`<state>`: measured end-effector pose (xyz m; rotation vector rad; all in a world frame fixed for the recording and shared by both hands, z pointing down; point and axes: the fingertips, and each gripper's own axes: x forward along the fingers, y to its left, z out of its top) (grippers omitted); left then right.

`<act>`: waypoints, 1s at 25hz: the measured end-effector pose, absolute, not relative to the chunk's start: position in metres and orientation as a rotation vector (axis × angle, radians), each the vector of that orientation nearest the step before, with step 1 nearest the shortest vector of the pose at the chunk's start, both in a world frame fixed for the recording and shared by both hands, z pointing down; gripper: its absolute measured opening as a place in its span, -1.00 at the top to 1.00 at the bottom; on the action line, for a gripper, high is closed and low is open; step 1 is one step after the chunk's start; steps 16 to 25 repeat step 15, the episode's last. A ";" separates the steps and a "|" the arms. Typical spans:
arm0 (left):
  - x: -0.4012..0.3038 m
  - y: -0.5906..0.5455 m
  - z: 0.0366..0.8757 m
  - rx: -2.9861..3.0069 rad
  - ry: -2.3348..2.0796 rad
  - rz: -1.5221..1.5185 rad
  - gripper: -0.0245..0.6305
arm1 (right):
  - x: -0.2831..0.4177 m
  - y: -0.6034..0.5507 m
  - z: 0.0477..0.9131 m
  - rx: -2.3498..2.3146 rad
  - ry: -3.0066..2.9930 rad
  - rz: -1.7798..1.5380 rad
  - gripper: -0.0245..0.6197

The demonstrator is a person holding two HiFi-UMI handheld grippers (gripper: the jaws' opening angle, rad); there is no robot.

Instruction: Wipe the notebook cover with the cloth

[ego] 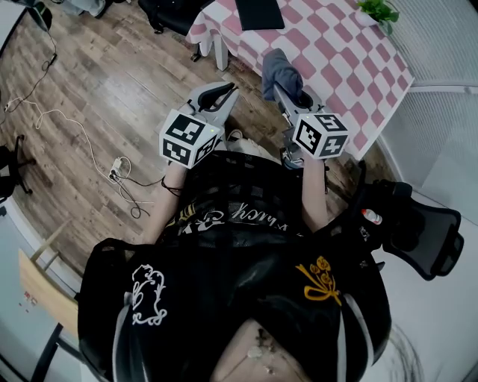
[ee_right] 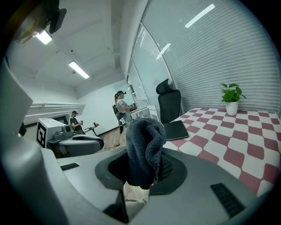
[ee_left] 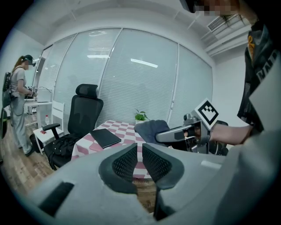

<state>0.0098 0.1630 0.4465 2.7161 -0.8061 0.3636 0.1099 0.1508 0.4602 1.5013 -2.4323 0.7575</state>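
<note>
A black notebook [ego: 259, 13] lies shut on the far part of a pink-and-white checked table [ego: 328, 60]; it also shows in the left gripper view as the notebook [ee_left: 105, 137] and in the right gripper view as the notebook [ee_right: 175, 130]. My right gripper [ego: 287, 88] is shut on a dark grey-blue cloth [ego: 279, 69], which bunches up between its jaws as the cloth [ee_right: 144, 149]. It hovers at the table's near edge, short of the notebook. My left gripper [ego: 222, 92] hangs over the floor left of the table, jaws together on nothing [ee_left: 139, 159].
A small potted plant [ego: 379, 11] stands at the table's far right corner. A black office chair [ego: 418, 224] is at my right, another chair [ee_left: 83, 114] behind the table. Cables and a power strip [ego: 118, 173] lie on the wooden floor. Other people [ee_right: 123, 107] work further back.
</note>
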 end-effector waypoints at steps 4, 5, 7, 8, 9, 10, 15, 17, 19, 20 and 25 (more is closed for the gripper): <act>0.001 0.160 0.446 2.701 -0.837 0.353 0.83 | 0.111 0.147 0.457 1.506 -2.429 0.746 0.68; -0.001 0.160 0.446 2.696 -0.845 0.352 0.83 | 0.111 0.146 0.456 1.507 -2.429 0.745 0.68; -0.004 0.160 0.447 2.691 -0.854 0.356 0.83 | 0.112 0.145 0.455 1.512 -2.430 0.742 0.68; -0.004 0.160 0.447 2.690 -0.856 0.356 0.83 | 0.114 0.145 0.454 1.517 -2.429 0.740 0.68; -0.003 0.160 0.448 2.690 -0.857 0.355 0.83 | 0.117 0.144 0.454 1.525 -2.426 0.738 0.68; -0.003 0.160 0.448 2.690 -0.858 0.353 0.83 | 0.120 0.144 0.453 1.534 -2.424 0.734 0.68; -0.002 0.154 0.447 2.694 -0.865 0.350 0.83 | 0.137 0.138 0.445 1.596 -2.416 0.713 0.68; -0.002 0.154 0.447 2.694 -0.865 0.350 0.83 | 0.137 0.138 0.445 1.596 -2.416 0.713 0.68; -0.002 0.154 0.447 2.694 -0.865 0.350 0.83 | 0.137 0.138 0.445 1.596 -2.416 0.713 0.68; -0.002 0.154 0.447 2.694 -0.865 0.350 0.83 | 0.137 0.138 0.445 1.596 -2.416 0.713 0.68; -0.002 0.154 0.447 2.694 -0.865 0.350 0.83 | 0.137 0.138 0.445 1.596 -2.416 0.713 0.68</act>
